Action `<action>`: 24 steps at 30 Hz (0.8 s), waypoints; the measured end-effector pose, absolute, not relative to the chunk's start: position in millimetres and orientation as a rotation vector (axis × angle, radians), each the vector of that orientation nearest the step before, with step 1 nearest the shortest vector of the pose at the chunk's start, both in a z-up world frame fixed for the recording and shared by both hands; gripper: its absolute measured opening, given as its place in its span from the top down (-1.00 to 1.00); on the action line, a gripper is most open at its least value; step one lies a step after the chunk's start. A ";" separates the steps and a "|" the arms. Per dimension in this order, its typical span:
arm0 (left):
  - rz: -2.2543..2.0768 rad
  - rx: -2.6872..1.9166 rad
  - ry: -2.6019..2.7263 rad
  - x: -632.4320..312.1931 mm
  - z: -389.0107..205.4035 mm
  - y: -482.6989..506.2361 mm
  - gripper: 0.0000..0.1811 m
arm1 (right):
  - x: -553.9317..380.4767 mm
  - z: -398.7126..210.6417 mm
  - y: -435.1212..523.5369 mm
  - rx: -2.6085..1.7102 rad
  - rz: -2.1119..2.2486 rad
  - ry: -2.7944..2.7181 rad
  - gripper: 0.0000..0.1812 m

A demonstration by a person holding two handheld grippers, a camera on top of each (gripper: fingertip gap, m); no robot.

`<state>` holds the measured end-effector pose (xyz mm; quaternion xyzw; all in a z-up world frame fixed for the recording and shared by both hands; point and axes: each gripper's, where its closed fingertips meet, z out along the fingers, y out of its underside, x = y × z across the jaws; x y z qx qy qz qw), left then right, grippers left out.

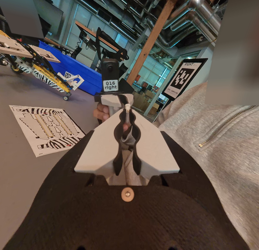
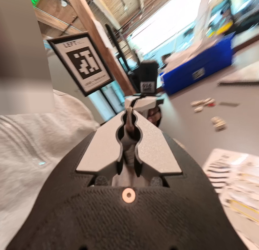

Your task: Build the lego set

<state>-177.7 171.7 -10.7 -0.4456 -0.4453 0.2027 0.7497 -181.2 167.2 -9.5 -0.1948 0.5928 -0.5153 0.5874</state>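
White lego pin (image 1: 127, 114), gripped at both ends above the counter (image 1: 42, 89).

Left hand-held gripper (image 1: 126, 110) and right hand-held gripper (image 2: 129, 111) are both clenching the pin, tip to tip. Lying beyond: sticker sheet (image 1: 46, 129), zebra-striped lego vehicle (image 1: 42, 69), blue bin (image 1: 78, 70), loose pieces (image 2: 203, 104); grey sweatshirt (image 1: 210, 145) showing alongside.

The right hand-held gripper (image 2: 129, 114) pinches a pale part, meeting the left hand-held gripper (image 2: 131, 103); loose pieces (image 2: 203, 104) and a blue bin (image 2: 199, 75) sit on the grey worktop (image 2: 189, 138).
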 end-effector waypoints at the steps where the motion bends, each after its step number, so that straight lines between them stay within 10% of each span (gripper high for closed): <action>1: 0.439 -0.968 -0.976 -177.6 -10.7 170.7 0.97 | -187.1 -7.0 163.1 -0.455 -1.299 1.403 0.93; 24: 0.560 -1.026 -1.050 -183.2 -18.4 165.5 0.97 | -186.9 -13.1 159.3 -0.659 -1.650 1.595 0.88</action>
